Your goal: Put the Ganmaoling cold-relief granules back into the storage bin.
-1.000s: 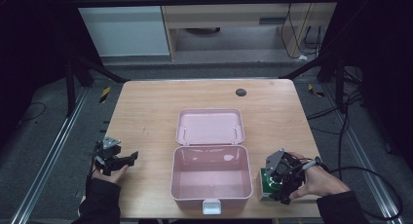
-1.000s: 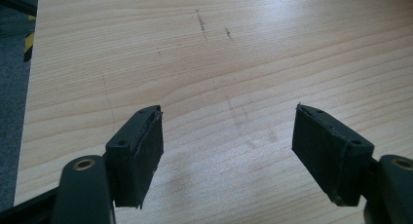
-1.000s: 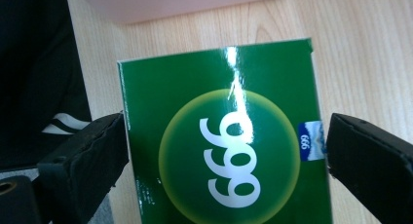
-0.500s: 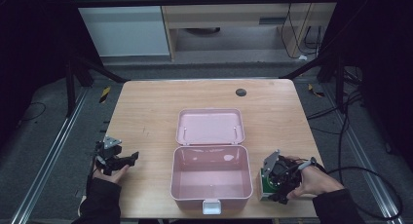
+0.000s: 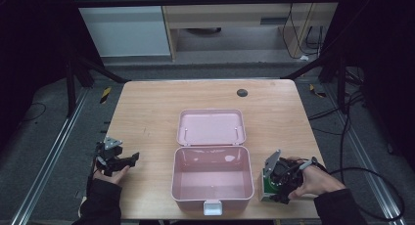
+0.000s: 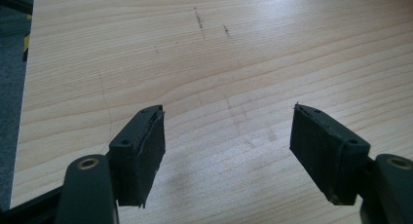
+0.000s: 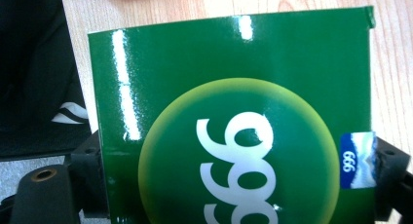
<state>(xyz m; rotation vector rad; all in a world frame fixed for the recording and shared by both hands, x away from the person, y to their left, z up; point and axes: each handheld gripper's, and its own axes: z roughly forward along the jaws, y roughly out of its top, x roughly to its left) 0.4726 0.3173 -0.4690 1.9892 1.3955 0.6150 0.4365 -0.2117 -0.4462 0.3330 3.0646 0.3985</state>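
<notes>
Right gripper [image 5: 274, 183] clamped on the green box [image 5: 266, 185], now tipped upright near the tabletop's front right corner, just beside the open pink case [image 5: 212, 183] (probably headed inside). Left gripper [image 5: 117, 161] unmoved near the front left edge, spread wide, holding nothing.

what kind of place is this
Probably a lab or workshop test rig: a wooden table inside a dark metal frame, loose cables on grey floor, and an open pink box.
</notes>
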